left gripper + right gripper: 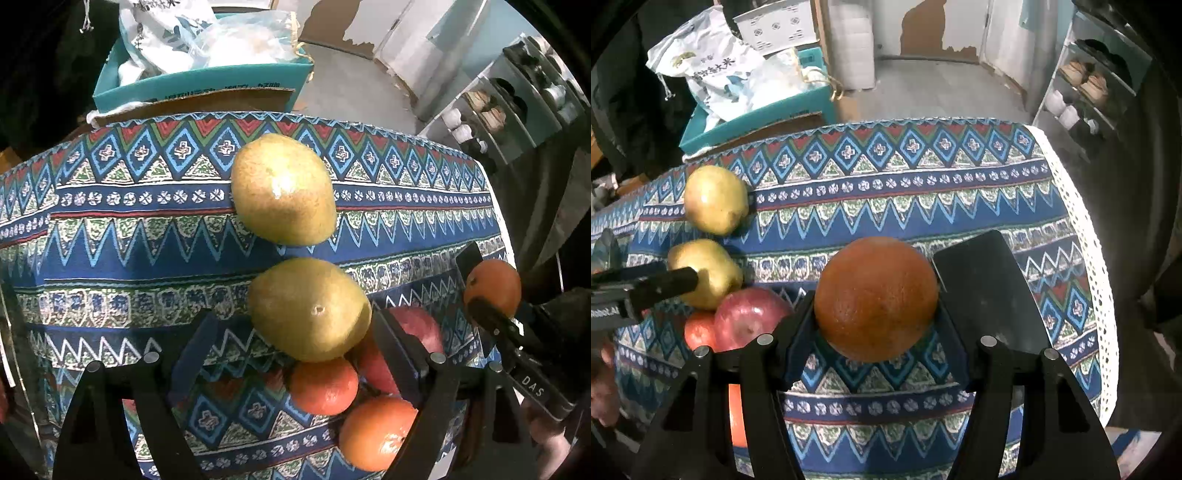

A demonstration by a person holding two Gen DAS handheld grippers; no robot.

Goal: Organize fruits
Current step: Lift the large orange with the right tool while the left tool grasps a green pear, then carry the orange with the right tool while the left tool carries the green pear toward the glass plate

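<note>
- Right gripper [877, 314]: jaws closed against the sides of an orange [876, 298], which is held above the patterned tablecloth [923, 206]. The same orange shows in the left view, to the right of the fruit cluster.
- Left gripper [295, 332]: jaws spread wide with nothing clamped. The near pear [309, 308] sits between the fingers, close to the right one; whether that one touches it, cannot tell.
- Landmark is the near pear. The far pear [283, 189] lies just beyond it, apart. The red apple [413, 332] sits tight against its near-right side, and two loose oranges [323, 386] [378, 432] crowd in nearer the camera.
- Count: two pears, one red apple, three oranges (one held, two on the cloth).
- Risk, as a judgement: round fruit on cloth rolls. Closing the left jaws off-centre could squirt the pear sideways into the apple and scatter the cluster.
- Risk: the held orange is gripped on curved sides only, so a tilt or a loosened squeeze may drop it.
- Behind the far pear, off the table: a teal box [199, 79] with bags.
</note>
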